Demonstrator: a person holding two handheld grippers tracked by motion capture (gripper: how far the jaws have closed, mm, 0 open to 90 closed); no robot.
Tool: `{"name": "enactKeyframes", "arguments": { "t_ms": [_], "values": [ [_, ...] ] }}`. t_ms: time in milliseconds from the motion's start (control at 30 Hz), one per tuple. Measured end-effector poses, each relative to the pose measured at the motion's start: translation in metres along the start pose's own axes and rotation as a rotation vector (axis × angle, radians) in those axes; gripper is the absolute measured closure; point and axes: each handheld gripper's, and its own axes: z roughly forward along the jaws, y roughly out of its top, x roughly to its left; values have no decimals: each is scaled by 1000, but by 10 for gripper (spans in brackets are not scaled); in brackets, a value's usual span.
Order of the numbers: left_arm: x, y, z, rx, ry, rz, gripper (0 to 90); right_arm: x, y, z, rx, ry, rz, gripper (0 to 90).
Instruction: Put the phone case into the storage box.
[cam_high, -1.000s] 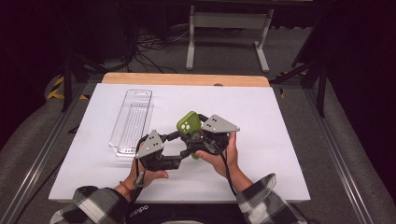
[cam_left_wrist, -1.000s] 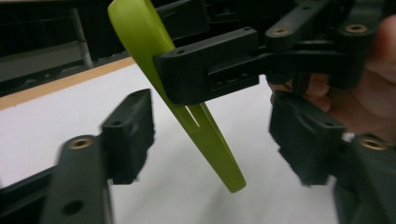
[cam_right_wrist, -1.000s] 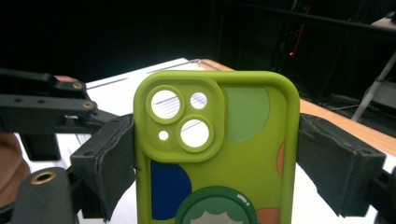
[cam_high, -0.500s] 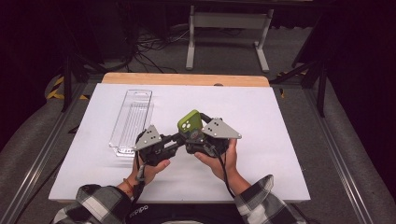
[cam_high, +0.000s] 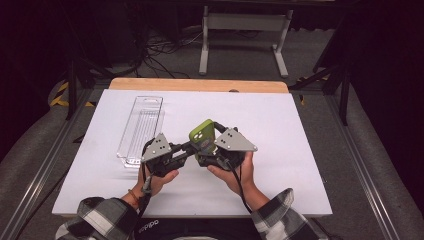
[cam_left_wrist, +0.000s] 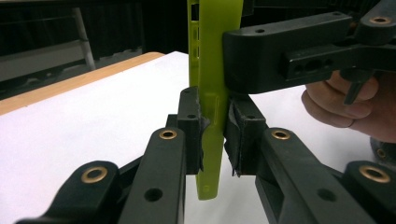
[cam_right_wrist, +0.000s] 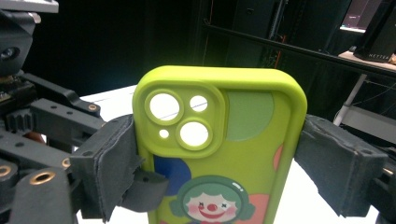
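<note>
- Currently both tools meet above the middle of the desk (cam_high: 300, 130), with the green phone case (cam_high: 202, 134) held between them, clear of the surface.
- I have my right hand-held gripper (cam_right_wrist: 219, 154) clenched across the case's width: one pad on each long edge, camera cut-outs and clown print facing its camera.
- I have my left hand-held gripper (cam_left_wrist: 215, 135) clenched across the case's thickness, lower down on one edge; the case stands upright between its pads, and its lower tip pokes out below them.
- From the high view, the left hand-held gripper (cam_high: 167, 155) and right hand-held gripper (cam_high: 220, 150) sit close together, the case tilted up between them.
- Clear plastic tray (cam_high: 141, 129) lies on the desk to my left, well apart from the case. Looks empty; cannot be sure.
- Judgement: pickup is done and the case is in a two-handed grip. Left to do, as I read it: release one side, then carry the case to its place, possibly the tray.
</note>
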Motion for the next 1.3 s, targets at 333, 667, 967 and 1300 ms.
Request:
{"name": "enactKeyframes", "arguments": {
  "t_ms": [333, 667, 967, 1300],
  "values": [
    [7, 3, -9, 13, 32, 30, 777, 1, 4, -7, -10, 11, -49, 154],
    [10, 4, -14, 10, 37, 47, 777, -1, 1, -14, -16, 9, -101, 151],
    [13, 5, -18, 26, 55, 79, 777, -2, -5, -18, 5, 3, -142, 147],
    [15, 7, -24, 13, 60, 87, 777, -3, -15, -24, 33, -5, -180, 144]
  ]
}}
